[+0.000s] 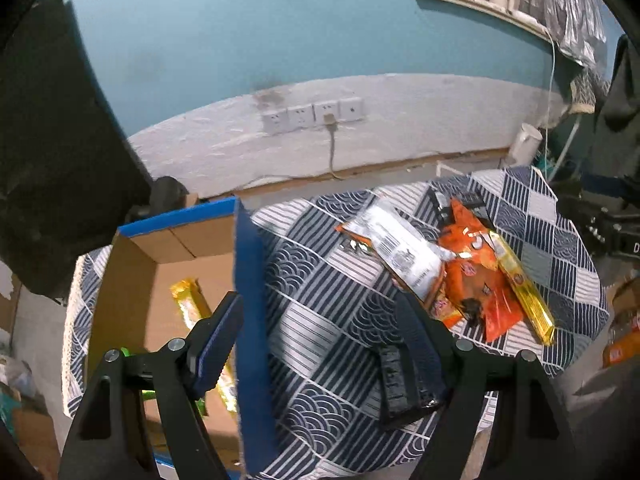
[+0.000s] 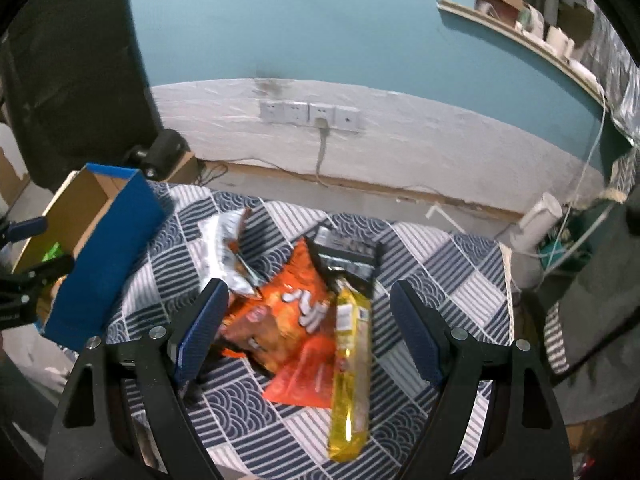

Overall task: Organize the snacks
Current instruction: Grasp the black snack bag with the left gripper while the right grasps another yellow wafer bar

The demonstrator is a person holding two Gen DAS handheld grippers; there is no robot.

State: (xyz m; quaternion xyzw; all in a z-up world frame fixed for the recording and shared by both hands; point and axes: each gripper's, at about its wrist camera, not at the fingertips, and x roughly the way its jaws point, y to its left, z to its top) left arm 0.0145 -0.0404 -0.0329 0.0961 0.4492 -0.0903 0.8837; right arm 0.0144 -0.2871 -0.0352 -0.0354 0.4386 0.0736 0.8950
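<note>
A blue cardboard box (image 1: 250,320) (image 2: 108,264) stands on the left of the patterned table; a yellow snack bar (image 1: 192,304) and something green lie in it. My left gripper (image 1: 320,336) is open and empty, straddling the box's right wall. A pile of snacks lies to the right: an orange chip bag (image 1: 480,280) (image 2: 288,320), a silver-white packet (image 1: 400,248) (image 2: 224,252), a long yellow packet (image 1: 524,292) (image 2: 352,356) and a dark packet (image 2: 344,252). My right gripper (image 2: 312,320) is open and empty, hovering above the orange bag and yellow packet.
The table wears a blue and white checked cloth (image 1: 320,400) (image 2: 432,280). A black strip (image 1: 400,384) lies on it near my left gripper's right finger. A wall with sockets (image 2: 308,114) stands behind. A dark chair back (image 2: 72,72) is at far left. Clutter stands at the right.
</note>
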